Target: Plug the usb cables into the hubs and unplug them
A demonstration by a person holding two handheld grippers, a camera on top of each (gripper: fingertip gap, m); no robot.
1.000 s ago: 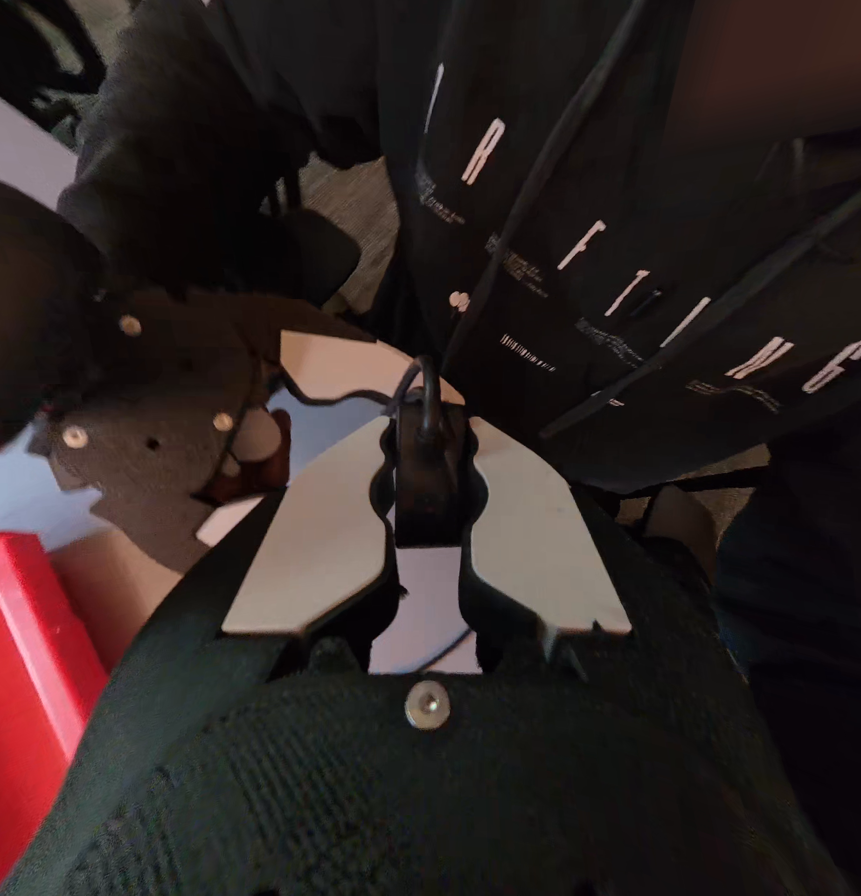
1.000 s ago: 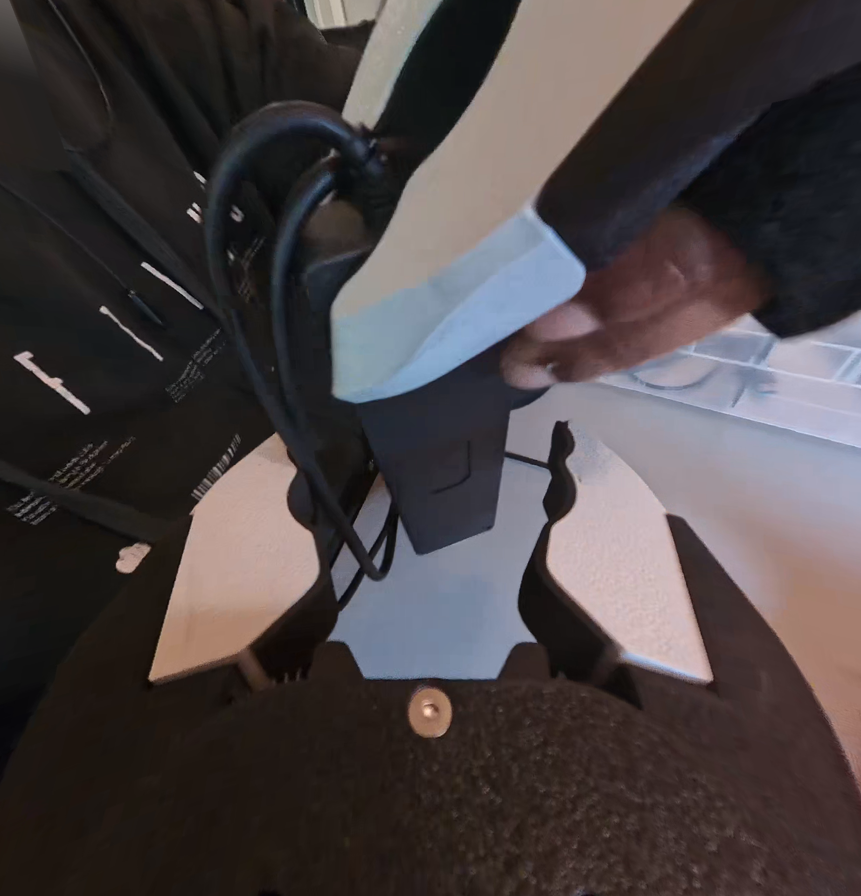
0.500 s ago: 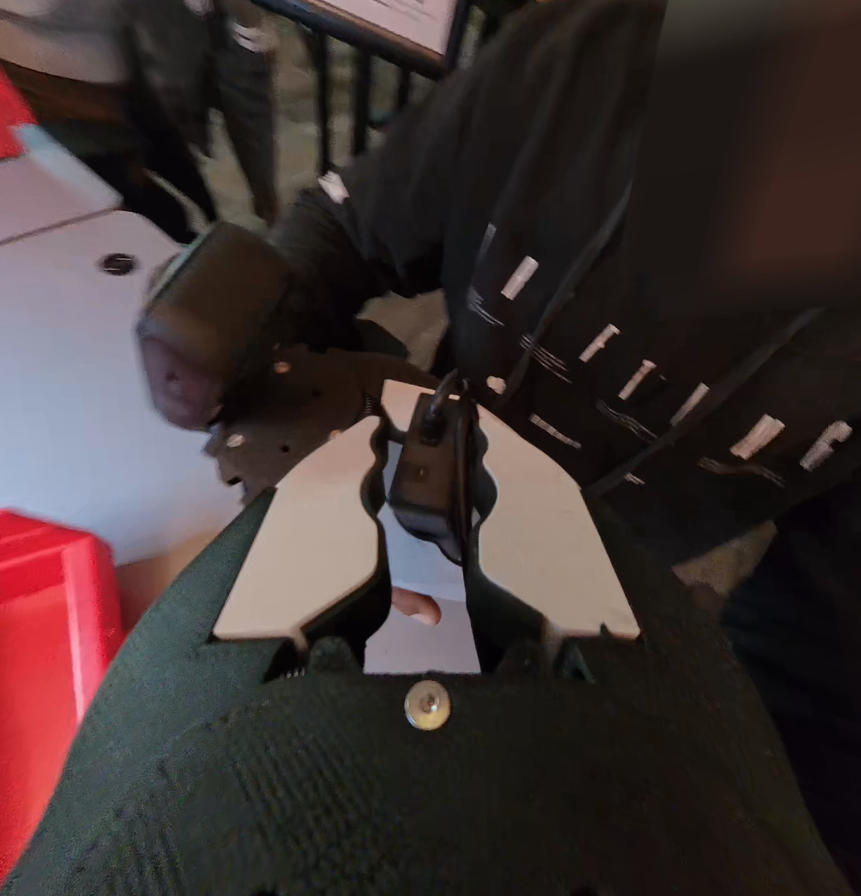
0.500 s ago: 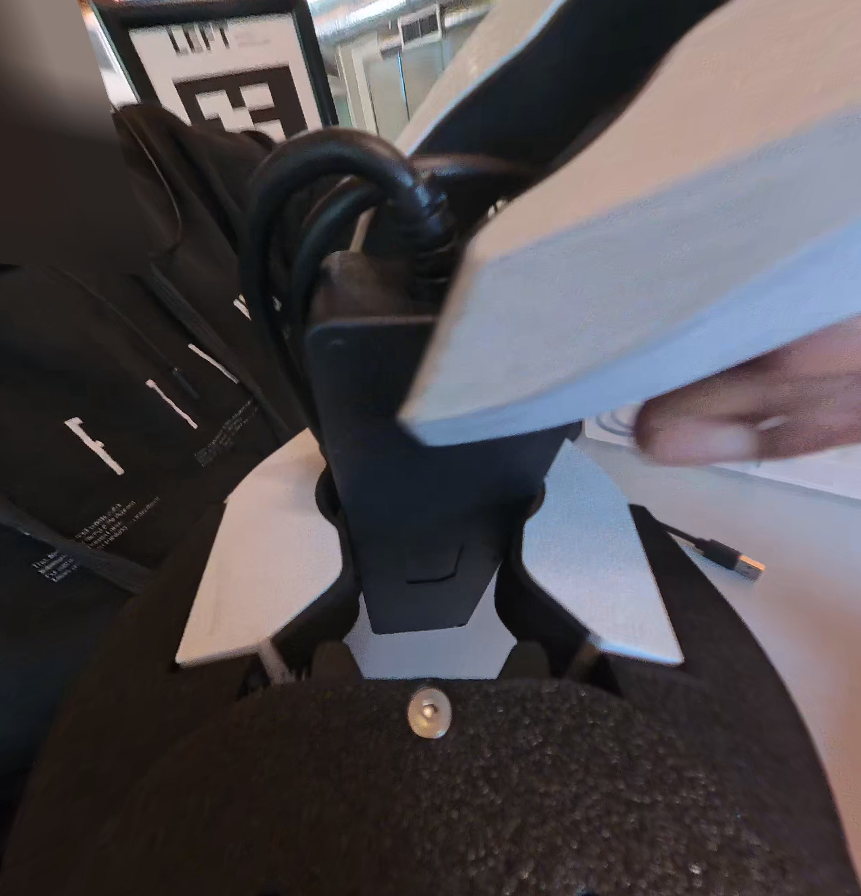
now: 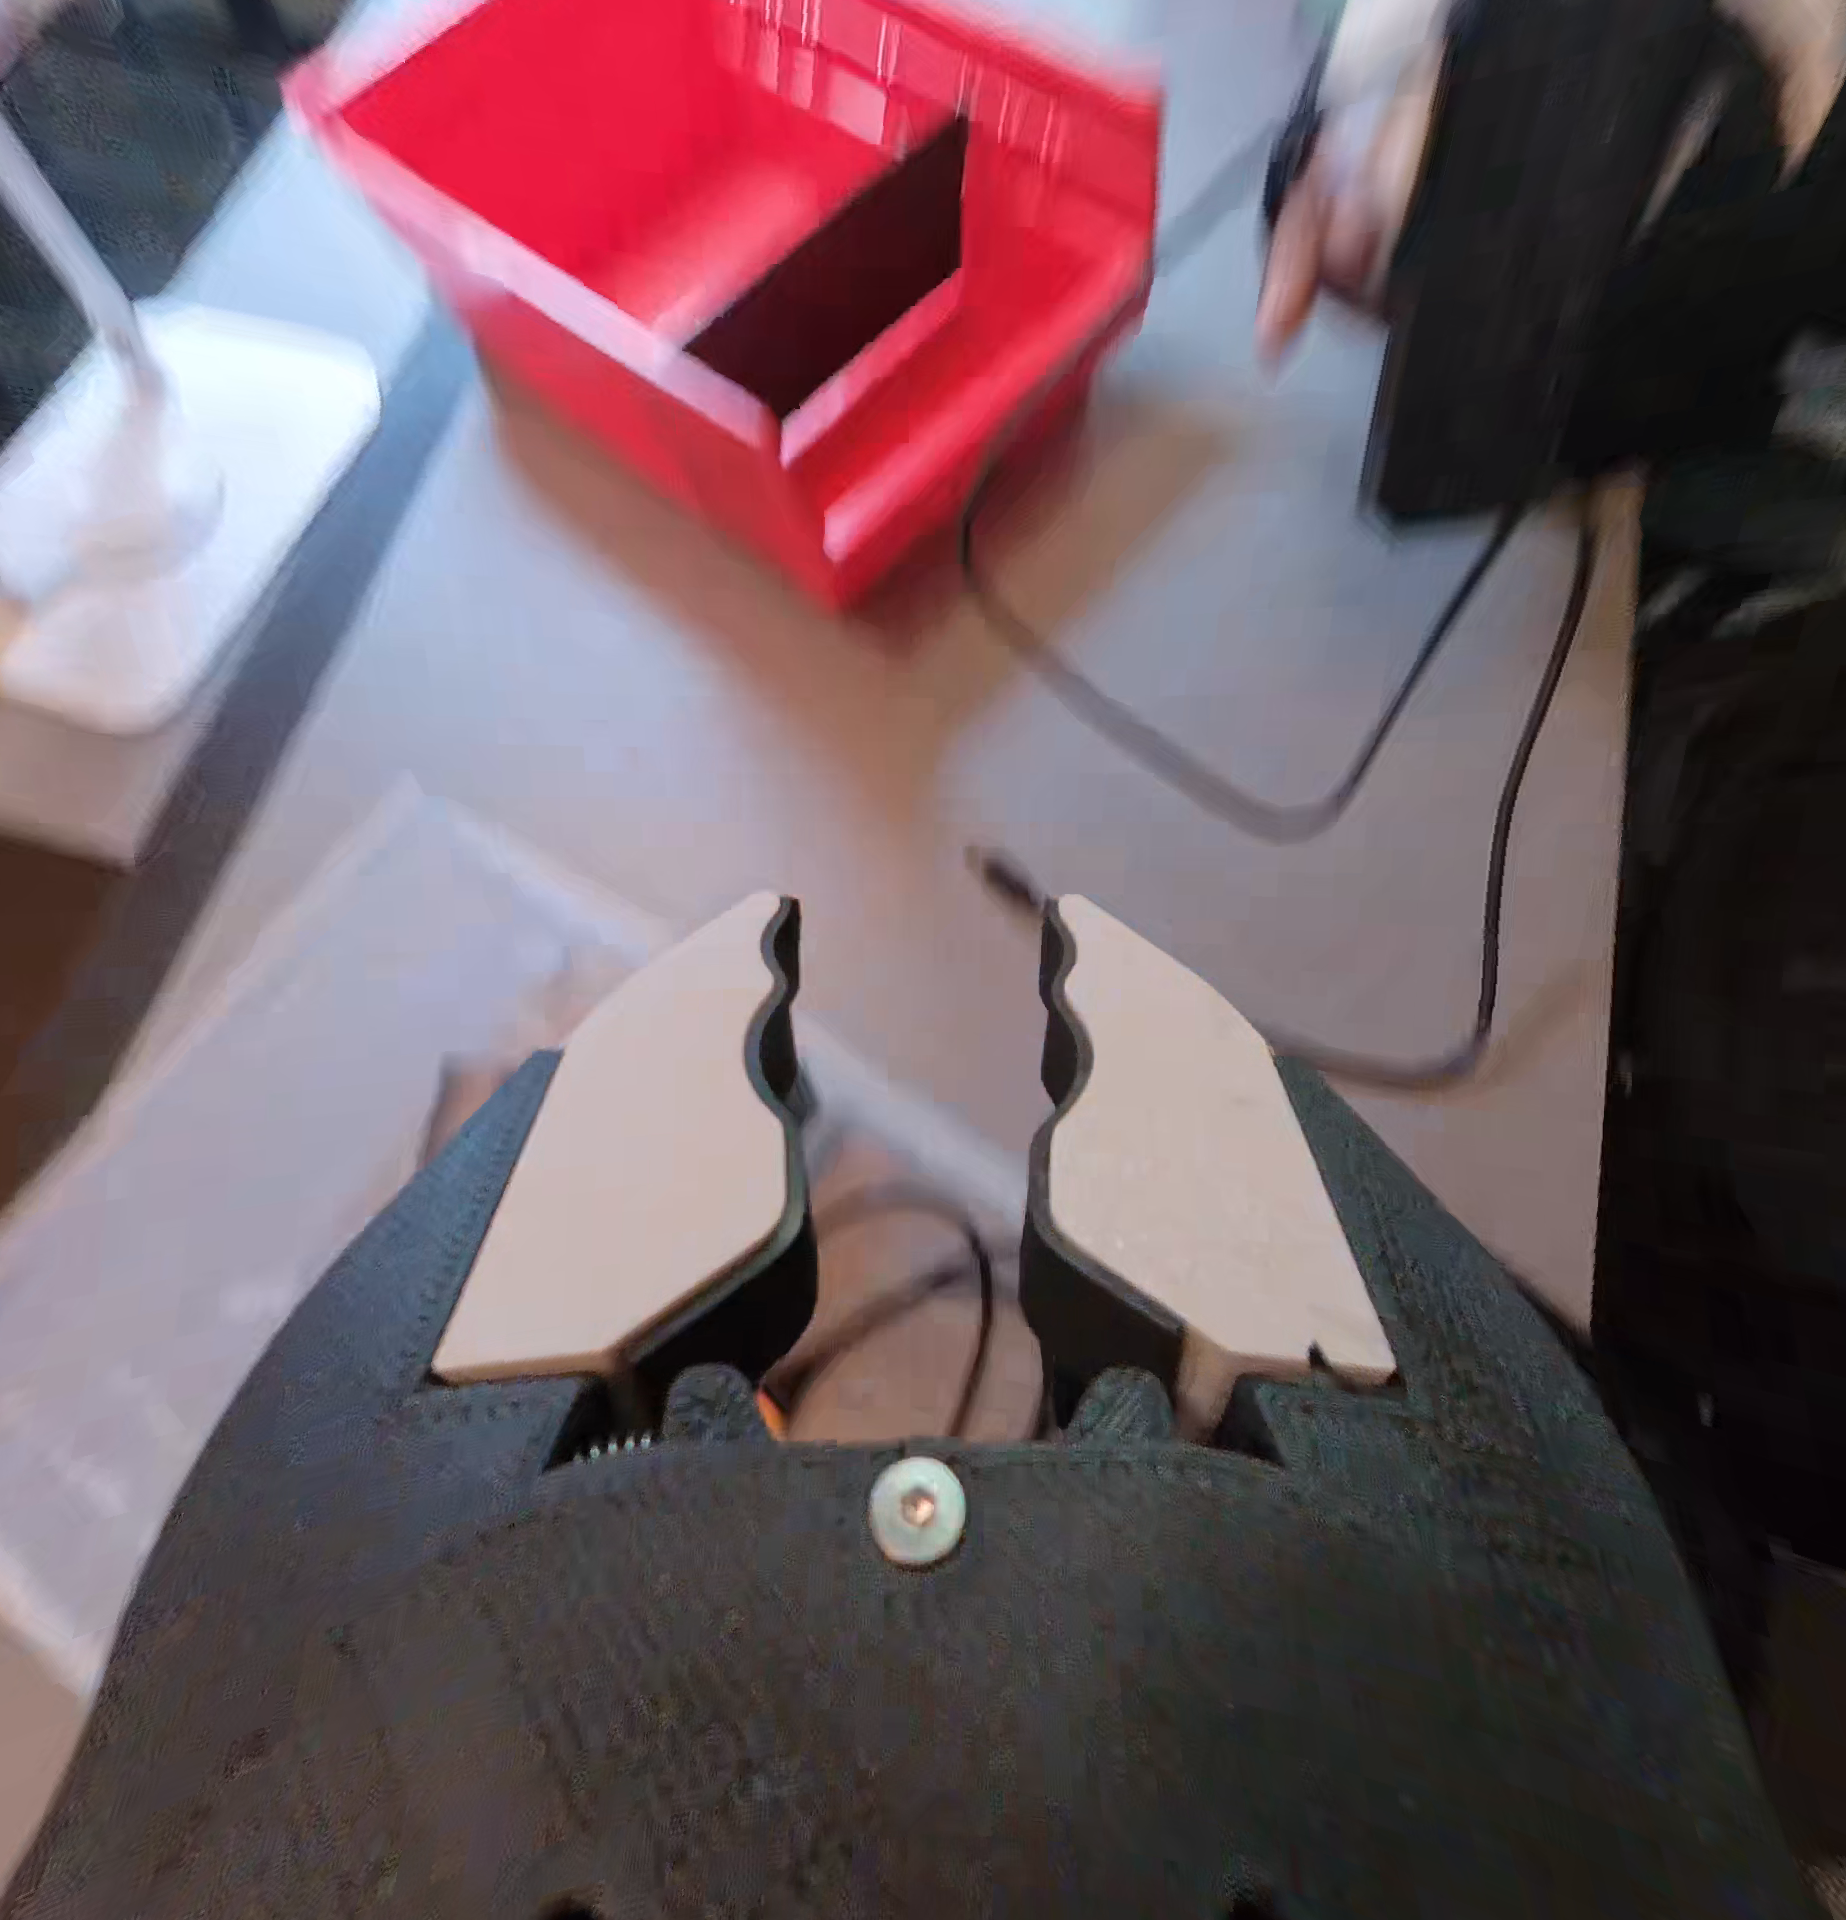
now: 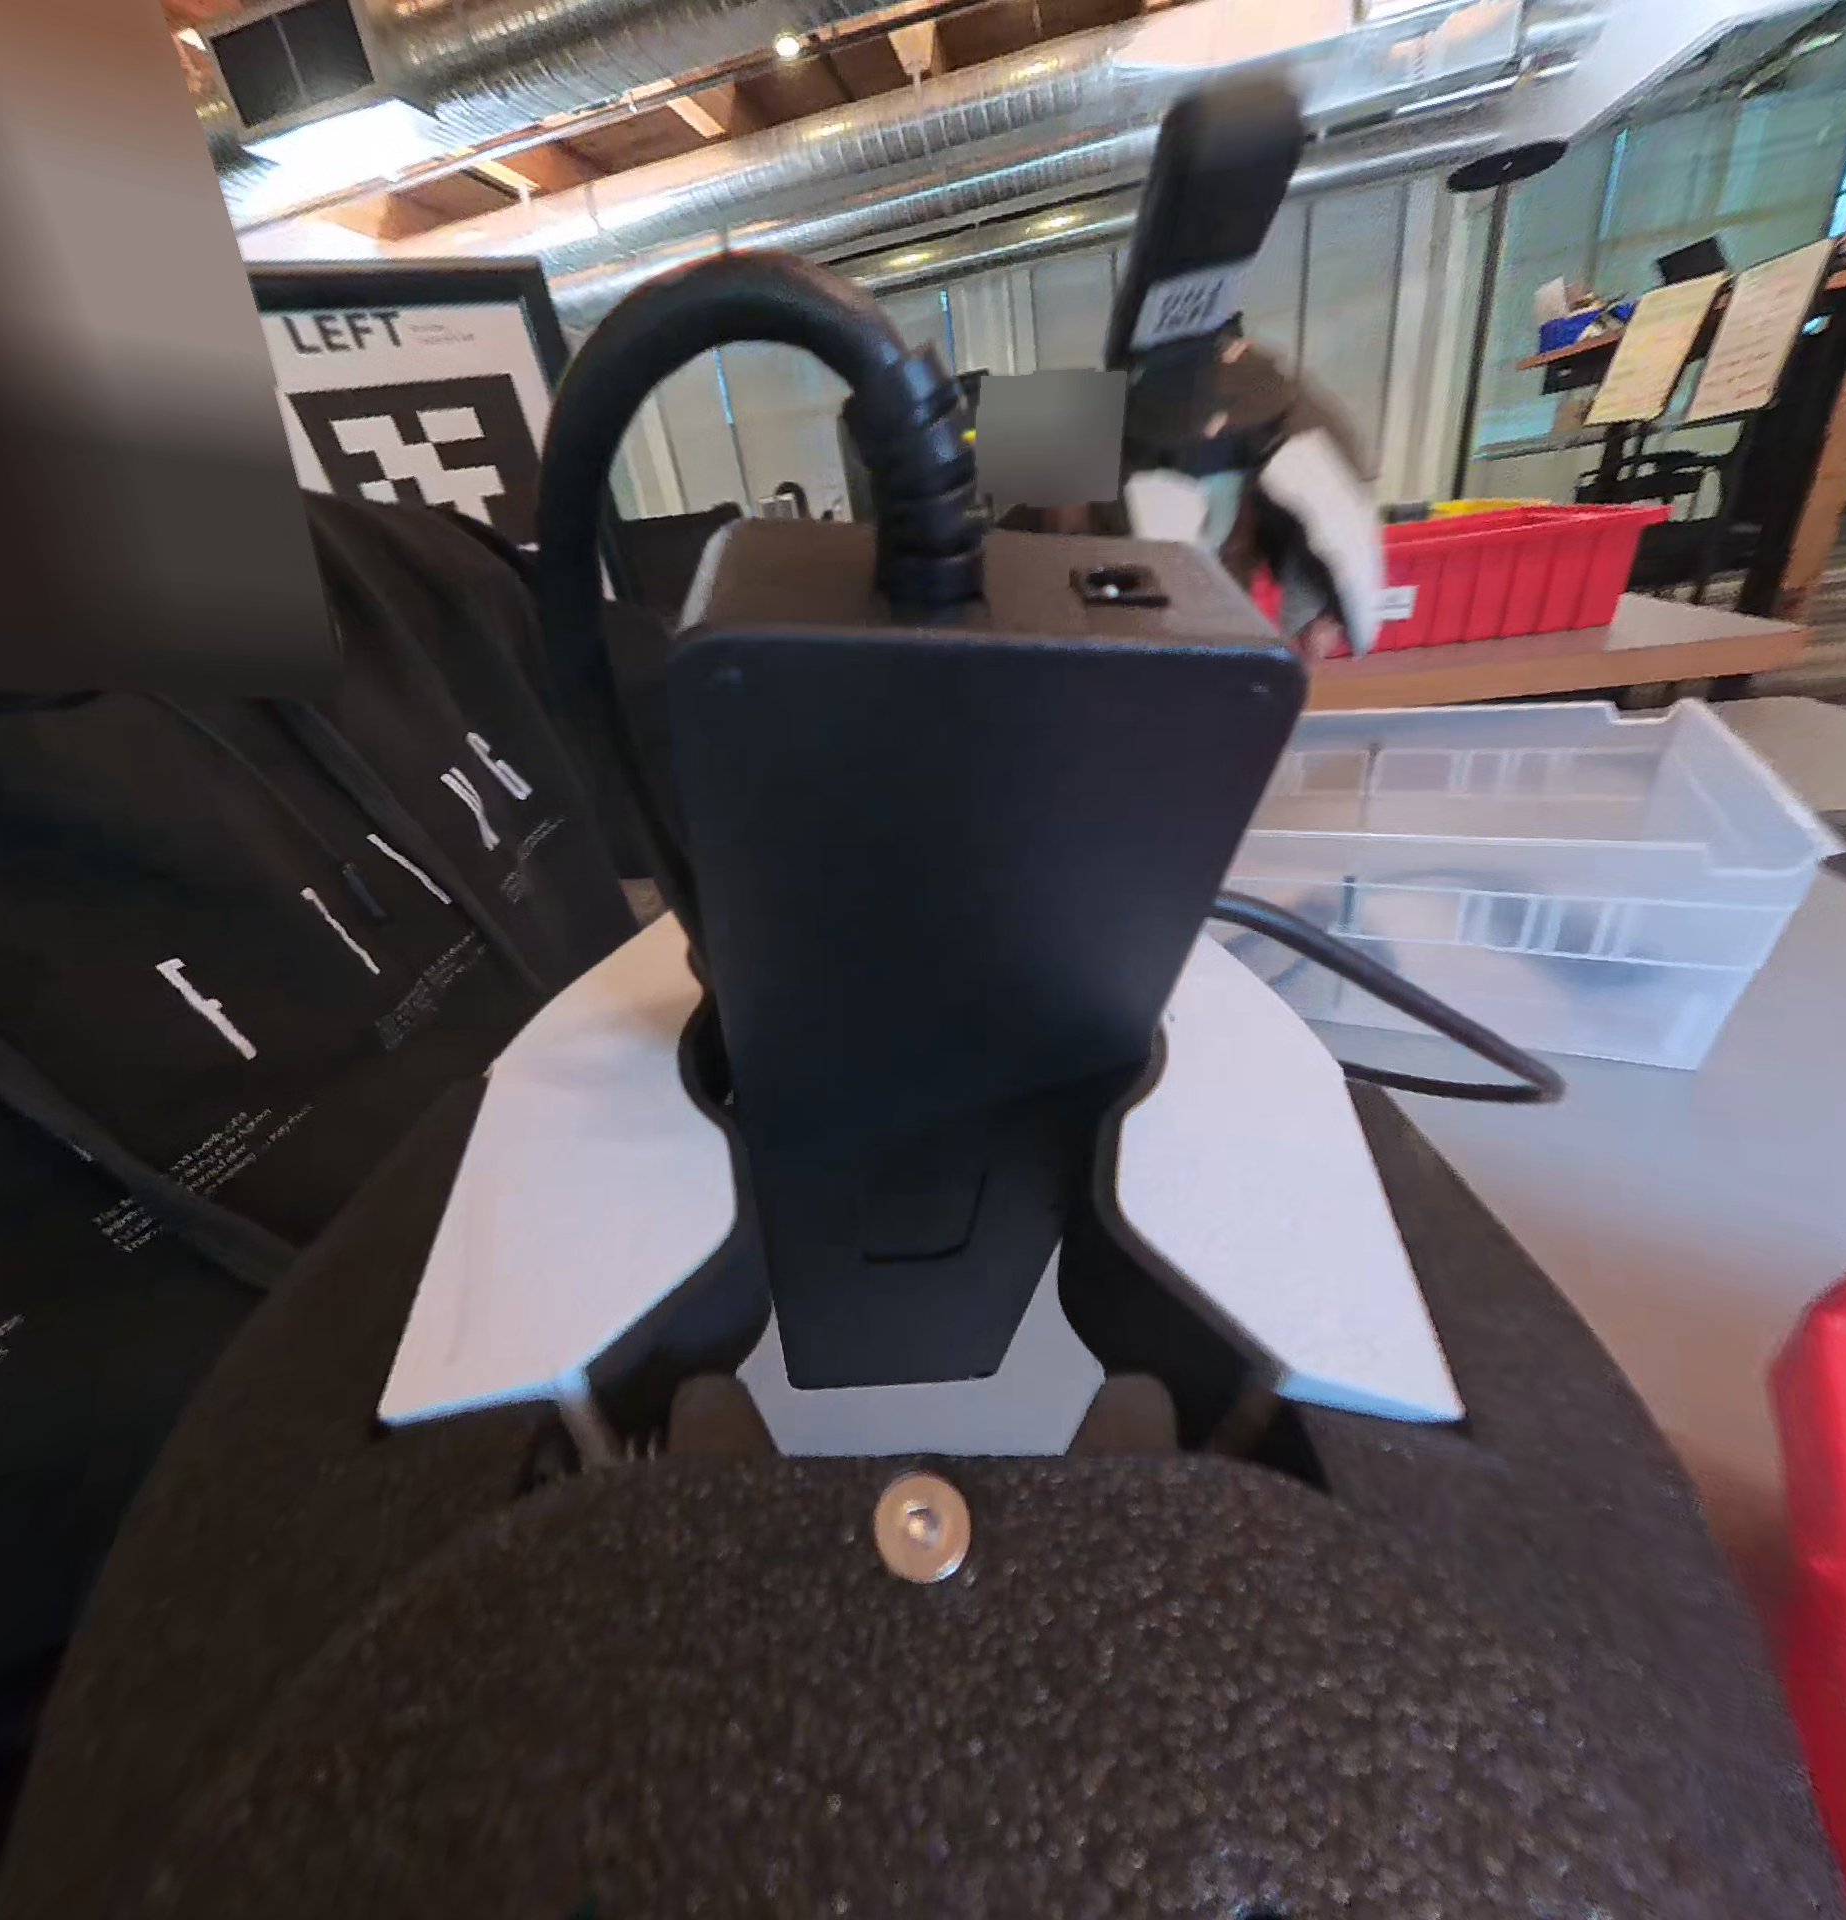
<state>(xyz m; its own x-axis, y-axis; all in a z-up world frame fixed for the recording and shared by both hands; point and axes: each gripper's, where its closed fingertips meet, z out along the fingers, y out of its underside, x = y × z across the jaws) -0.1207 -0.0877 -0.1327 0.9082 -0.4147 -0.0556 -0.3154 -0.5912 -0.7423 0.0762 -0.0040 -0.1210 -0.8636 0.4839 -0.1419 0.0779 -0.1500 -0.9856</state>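
Observation:
My right gripper point(image 6: 929, 1029) is shut on a black USB hub point(image 6: 960, 883) and holds it upright above the table. A thick black cable point(image 6: 607, 436) loops out of the hub's top, beside an empty port point(image 6: 1116, 594). My left gripper point(image 5: 917, 914) is open and empty, low over the table. A thin USB cable point(image 5: 1262, 821) lies on the table, its plug end point(image 5: 1002, 881) just past my left fingertips. The hub also shows at the top right of the left wrist view point(image 5: 1490, 312). The left gripper shows blurred in the right wrist view point(image 6: 1303, 499).
A red bin point(image 5: 929, 436) stands on the table beyond the left gripper. A clear plastic tray point(image 6: 1542, 821) lies to the right of the hub, and also shows at the left of the left wrist view point(image 5: 275, 1039). A white stand base point(image 5: 140, 488) sits far left. A person in black stands close point(image 6: 223, 935).
The left gripper let go of the hub, opened and swung away down toward the table. The right gripper closed on the hub and now holds it alone.

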